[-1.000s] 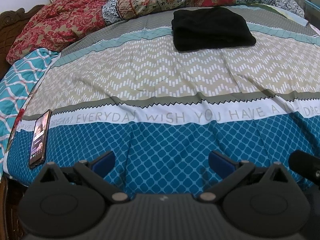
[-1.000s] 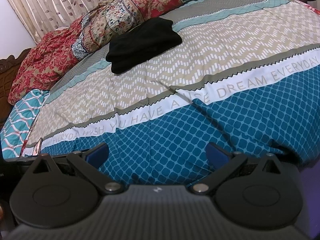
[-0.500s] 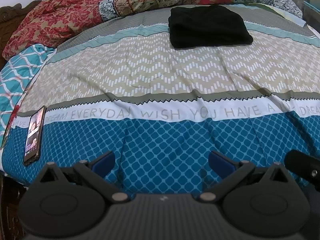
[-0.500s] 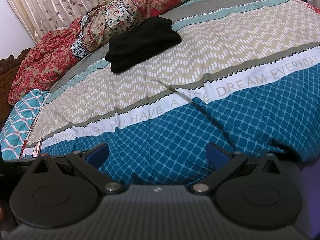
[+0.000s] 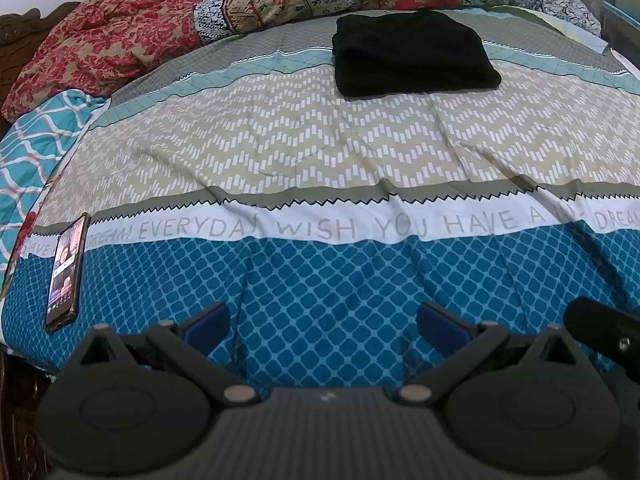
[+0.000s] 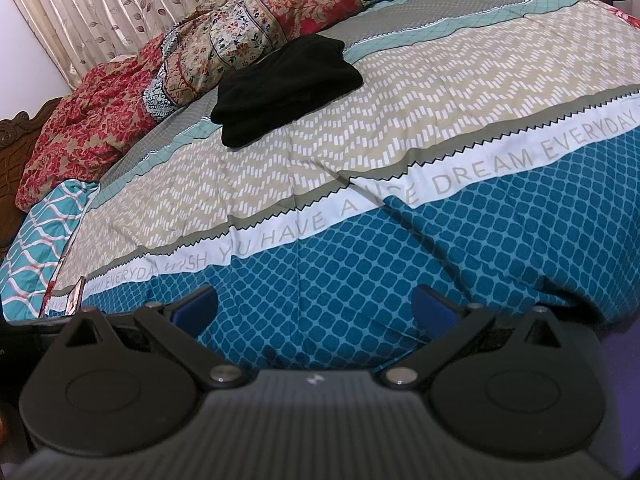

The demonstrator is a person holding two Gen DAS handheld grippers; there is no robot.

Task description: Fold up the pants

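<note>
One folded black pants (image 5: 414, 54) – one phone (image 5: 66, 268) – two wide-spread tools, left tool (image 5: 324, 322), right tool (image 6: 316, 310).

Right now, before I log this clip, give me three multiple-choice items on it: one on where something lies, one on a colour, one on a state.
1. Where does the phone lie?
A. on the folded pants
B. near the bed's left edge
C. on the quilts

2. What colour are the folded pants?
A. black
B. red
C. teal

3. How do the two tools stand?
A. both shut on cloth
B. one open, one shut
C. both open, holding nothing

Answers:
1 B: the phone lies by the bedsheet's left edge.
2 A: the pants are black.
3 C: the left tool and the right tool show spread fingers over bare sheet.
</note>
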